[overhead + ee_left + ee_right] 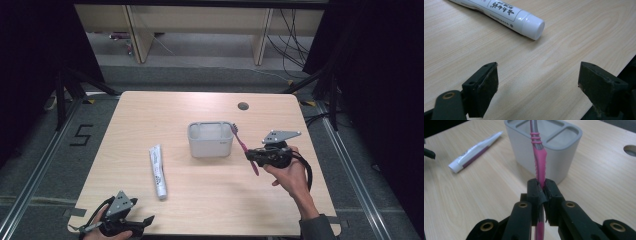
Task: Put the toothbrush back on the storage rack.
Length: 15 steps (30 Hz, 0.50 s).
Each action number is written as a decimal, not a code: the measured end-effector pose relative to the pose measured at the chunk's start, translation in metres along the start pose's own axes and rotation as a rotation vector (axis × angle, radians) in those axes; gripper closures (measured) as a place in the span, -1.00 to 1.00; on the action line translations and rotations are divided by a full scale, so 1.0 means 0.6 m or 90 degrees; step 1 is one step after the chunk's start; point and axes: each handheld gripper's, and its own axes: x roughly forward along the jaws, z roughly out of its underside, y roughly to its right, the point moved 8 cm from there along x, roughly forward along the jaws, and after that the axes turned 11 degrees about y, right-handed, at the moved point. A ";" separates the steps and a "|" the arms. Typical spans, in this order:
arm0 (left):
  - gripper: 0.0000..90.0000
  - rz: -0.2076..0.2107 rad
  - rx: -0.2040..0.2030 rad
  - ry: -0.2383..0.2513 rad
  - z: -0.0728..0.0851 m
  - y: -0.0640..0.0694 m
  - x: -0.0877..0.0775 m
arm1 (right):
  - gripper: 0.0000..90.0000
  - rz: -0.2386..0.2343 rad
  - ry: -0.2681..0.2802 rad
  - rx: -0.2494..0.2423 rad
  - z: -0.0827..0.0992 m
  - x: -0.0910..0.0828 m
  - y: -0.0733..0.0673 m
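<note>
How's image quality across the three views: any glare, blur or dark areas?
High view: the table is evenly lit, its surroundings fall to black, and the toothbrush looks soft. Left gripper view: a glare streak on the toothpaste tube near its cap; the left tongs are sharp. Right gripper view: the right tongs are crisp, the holder slightly soft.

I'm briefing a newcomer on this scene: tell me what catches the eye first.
The pink toothbrush stands out, clamped in the right gripper with its head leaning over the grey plastic holder at the table's middle. Left of the holder lies a white toothpaste tube, and the left gripper waits open near the tube's cap.
</note>
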 end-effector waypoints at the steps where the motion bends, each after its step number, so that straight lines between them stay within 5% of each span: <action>1: -0.64 -0.004 -0.002 0.004 -0.001 -0.001 0.001 | 0.87 0.003 0.017 -0.024 -0.006 0.004 0.004; 7: -0.64 0.000 0.020 -0.003 -0.001 -0.005 0.001 | 0.87 -0.010 0.045 -0.012 -0.032 0.020 -0.005; 13: -0.64 0.000 0.001 0.000 0.000 0.000 0.000 | 0.87 -0.017 0.082 0.010 -0.054 0.037 -0.009; 15: -0.64 0.003 0.003 -0.005 0.001 0.000 -0.001 | 0.87 -0.016 0.118 0.003 -0.066 0.044 -0.005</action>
